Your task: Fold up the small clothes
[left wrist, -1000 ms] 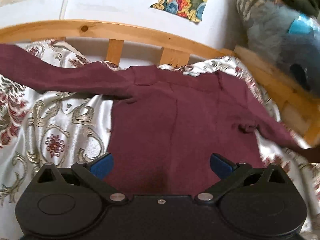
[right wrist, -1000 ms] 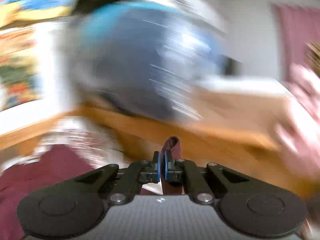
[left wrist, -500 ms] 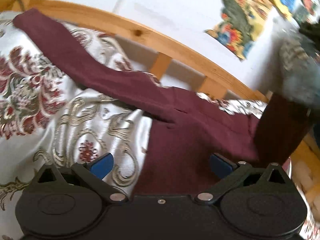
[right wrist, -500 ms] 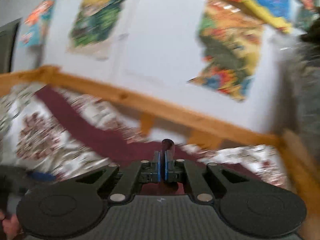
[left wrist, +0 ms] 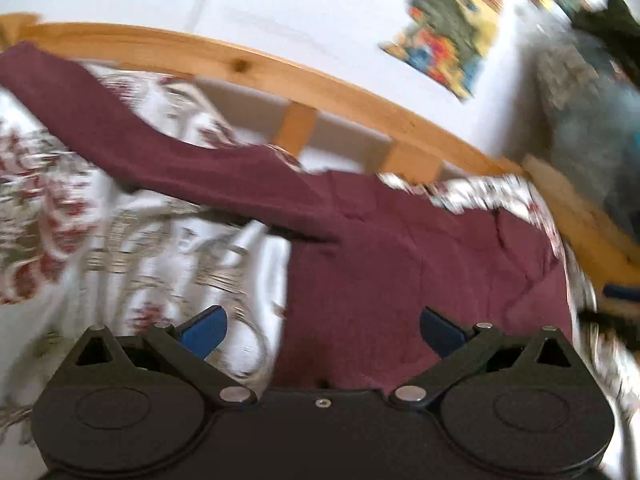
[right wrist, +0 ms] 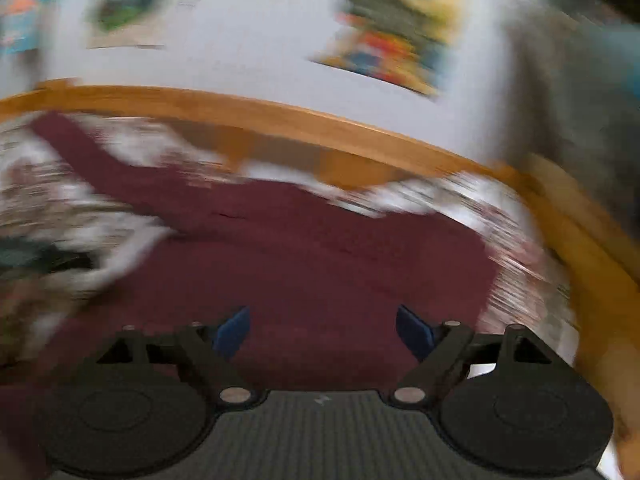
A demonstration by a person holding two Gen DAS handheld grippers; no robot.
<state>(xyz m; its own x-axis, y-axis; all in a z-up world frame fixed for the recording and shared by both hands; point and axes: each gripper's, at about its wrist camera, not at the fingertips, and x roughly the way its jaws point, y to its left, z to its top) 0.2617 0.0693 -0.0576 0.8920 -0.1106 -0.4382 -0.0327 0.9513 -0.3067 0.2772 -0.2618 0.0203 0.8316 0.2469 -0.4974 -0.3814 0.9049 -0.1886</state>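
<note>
Over the bed, the left gripper (left wrist: 322, 330) hangs with its blue pads (left wrist: 204, 330) spread wide and nothing between them; the near hem of the maroon top (left wrist: 400, 264) lies just beyond and below the gap. The right gripper (right wrist: 322, 330) is tilted down over the same garment (right wrist: 304, 264), its jaws opening at this moment, the blue pads (right wrist: 234, 330) already well apart and no cloth caught between them.

The maroon top lies flat on the patterned bedspread (left wrist: 132, 248), a white cover with red and gold flourishes. In the left wrist view one long sleeve (left wrist: 132, 136) runs out to the upper left, reaching almost to the wooden rail. The other side of the top shows a folded, creased edge near the right border of the bedspread. The right wrist view is heavily blurred, but the body of the top fills the middle and the long sleeve shows at the upper left.

Behind the bed curves a light wooden headboard rail (left wrist: 248, 68) with short uprights. Above it is a white wall carrying colourful posters (left wrist: 444, 28). At the far right a grey and blue soft bundle (left wrist: 592, 128) sits past the bed's corner; I cannot tell what it is.
</note>
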